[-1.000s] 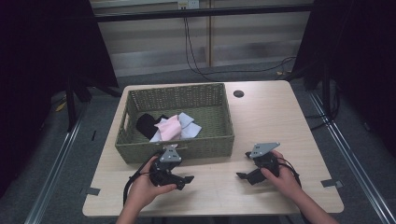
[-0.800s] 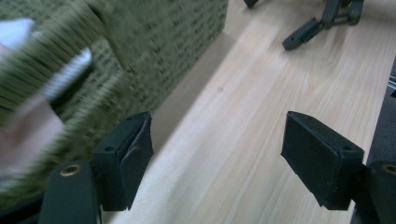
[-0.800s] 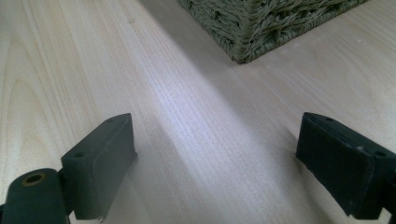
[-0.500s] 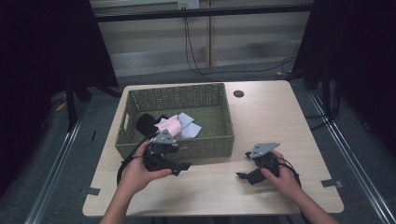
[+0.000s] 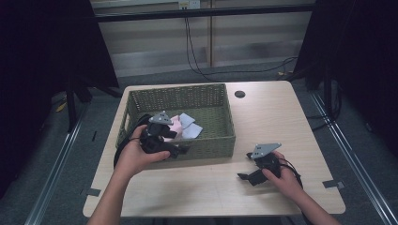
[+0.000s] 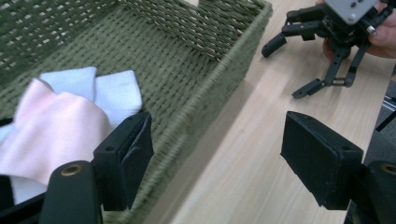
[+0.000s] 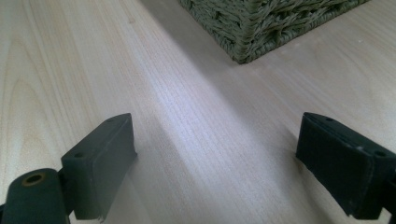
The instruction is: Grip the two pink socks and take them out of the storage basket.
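The soft pink folded cloth (image 6: 56, 128) lies inside the green woven basket (image 6: 219, 84), just past its near rim, which the left gripper (image 6: 215, 154) straddles wide open — it could snag there — while farther along the right gripper (image 5: 256, 172) rests wide open.

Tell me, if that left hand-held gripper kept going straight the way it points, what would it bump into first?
Probably the basket's near wall: the left hand-held gripper is open and straddles that rim, one jaw over the pink cloth inside, the other over the table. Depth is hard to judge.
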### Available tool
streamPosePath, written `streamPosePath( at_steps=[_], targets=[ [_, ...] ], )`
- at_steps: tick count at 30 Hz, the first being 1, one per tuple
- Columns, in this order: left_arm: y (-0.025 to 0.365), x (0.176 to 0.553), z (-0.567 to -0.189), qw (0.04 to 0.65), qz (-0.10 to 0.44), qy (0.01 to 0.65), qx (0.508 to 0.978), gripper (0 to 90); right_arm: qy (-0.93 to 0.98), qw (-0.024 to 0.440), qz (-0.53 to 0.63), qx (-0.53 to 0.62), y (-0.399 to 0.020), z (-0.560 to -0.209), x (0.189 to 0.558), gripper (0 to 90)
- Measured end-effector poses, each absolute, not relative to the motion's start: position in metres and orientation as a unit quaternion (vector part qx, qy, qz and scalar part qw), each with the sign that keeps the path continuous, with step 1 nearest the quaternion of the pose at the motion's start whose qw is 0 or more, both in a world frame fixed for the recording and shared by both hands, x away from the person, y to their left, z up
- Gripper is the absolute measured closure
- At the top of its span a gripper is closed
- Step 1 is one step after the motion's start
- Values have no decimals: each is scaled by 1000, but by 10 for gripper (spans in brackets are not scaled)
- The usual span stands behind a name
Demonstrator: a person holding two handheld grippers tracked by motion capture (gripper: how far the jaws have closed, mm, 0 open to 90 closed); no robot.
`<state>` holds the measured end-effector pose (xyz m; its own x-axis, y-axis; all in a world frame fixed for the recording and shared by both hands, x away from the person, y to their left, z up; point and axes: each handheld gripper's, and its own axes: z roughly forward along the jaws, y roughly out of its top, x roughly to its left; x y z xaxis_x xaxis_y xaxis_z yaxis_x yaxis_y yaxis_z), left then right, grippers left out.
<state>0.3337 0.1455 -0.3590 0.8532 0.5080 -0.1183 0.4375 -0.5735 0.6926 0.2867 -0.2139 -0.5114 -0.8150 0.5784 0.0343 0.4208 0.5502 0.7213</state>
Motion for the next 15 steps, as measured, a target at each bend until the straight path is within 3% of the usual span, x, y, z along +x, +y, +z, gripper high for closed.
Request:
streamPosePath(
  at_steps=[15],
  targets=[
    [156,373,-346,365,56,288,884,247,874,104,379,285,-214,-511,287,107]
  ],
)
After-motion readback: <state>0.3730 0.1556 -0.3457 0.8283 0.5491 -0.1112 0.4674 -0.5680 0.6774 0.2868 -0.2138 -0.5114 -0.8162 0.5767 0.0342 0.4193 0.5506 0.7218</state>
